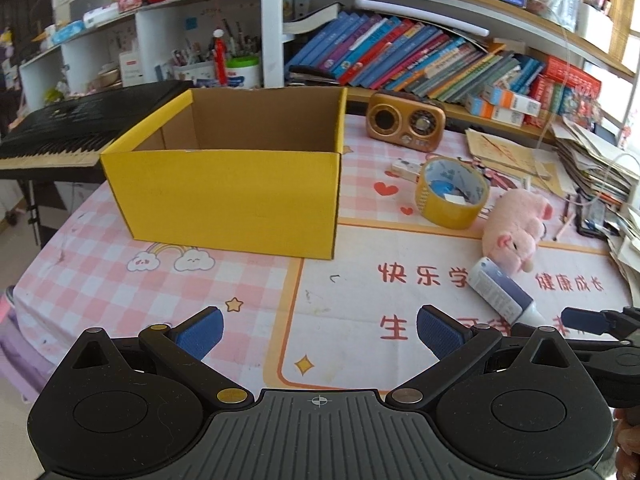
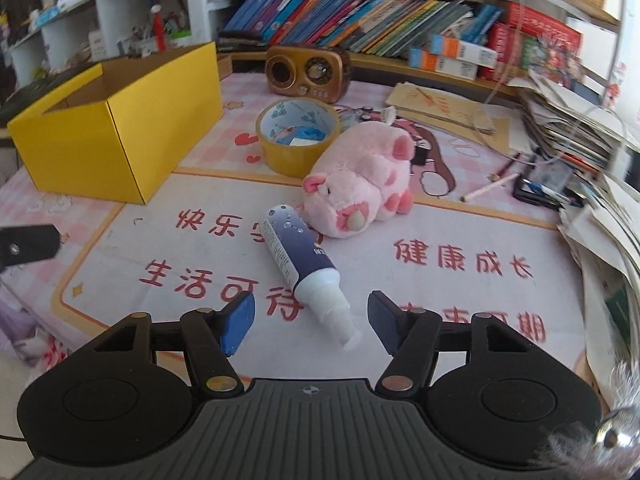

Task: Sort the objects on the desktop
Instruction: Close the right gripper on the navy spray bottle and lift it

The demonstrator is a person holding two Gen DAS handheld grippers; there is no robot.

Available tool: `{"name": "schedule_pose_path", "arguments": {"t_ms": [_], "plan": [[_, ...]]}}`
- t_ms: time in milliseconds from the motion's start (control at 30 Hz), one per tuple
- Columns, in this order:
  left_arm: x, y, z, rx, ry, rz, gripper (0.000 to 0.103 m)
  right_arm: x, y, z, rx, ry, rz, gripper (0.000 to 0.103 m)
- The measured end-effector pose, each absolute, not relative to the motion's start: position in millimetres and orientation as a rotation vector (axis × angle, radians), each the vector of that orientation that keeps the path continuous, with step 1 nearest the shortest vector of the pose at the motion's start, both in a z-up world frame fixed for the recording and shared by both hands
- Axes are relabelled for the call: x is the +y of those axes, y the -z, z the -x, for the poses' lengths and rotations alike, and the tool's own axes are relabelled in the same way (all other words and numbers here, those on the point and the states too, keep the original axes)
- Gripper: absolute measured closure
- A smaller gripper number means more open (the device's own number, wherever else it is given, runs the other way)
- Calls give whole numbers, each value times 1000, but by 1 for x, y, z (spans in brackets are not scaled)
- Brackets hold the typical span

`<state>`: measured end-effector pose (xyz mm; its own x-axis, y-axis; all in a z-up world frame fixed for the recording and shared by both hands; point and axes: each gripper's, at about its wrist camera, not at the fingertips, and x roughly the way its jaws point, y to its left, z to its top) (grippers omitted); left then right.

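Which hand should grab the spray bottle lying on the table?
Probably the right. The right gripper is open with the spray bottle nozzle lying between its fingers. The left gripper faces the yellow box, with the bottle off to its right side.

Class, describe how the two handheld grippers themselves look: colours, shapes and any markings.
Both the left gripper and the right gripper are black, with a ribbed grey centre plate bearing a small crosshair mark, round housings either side, and angled linkage arms joined by brass and silver pins. Their fingers carry textured blue pads. No cables or sleeves show.
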<state>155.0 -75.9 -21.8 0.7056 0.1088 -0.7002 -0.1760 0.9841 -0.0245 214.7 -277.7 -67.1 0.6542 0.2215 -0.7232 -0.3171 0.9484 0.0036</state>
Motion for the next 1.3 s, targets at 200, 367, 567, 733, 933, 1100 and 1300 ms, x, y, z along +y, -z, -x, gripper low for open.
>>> {"name": "schedule_pose_path", "arguments": {"t_ms": [200,367,567,733,933,1100,1300], "plan": [[-75,20,-157,776,-218,100,0,-267,78,-242,796,-383,216,42],[-75,20,-155,788,-257,101,0,-265,87,-264,826,-415,220,48],[-82,19,-162,781,-239,101,0,-272,88,-266,864,-489,184,70],[-106,22,-181,783,-136,78,0,-299,82,-255,902,-479,114,73],[-142,33,-219,807,20,67,0,-351,76,-246,887,-322,44,73],[-181,44,-255,801,140,16,0,-388,72,-244,874,-206,-18,73],[-223,56,-293,800,221,-67,0,-406,71,-243,874,-167,-69,73]]}}
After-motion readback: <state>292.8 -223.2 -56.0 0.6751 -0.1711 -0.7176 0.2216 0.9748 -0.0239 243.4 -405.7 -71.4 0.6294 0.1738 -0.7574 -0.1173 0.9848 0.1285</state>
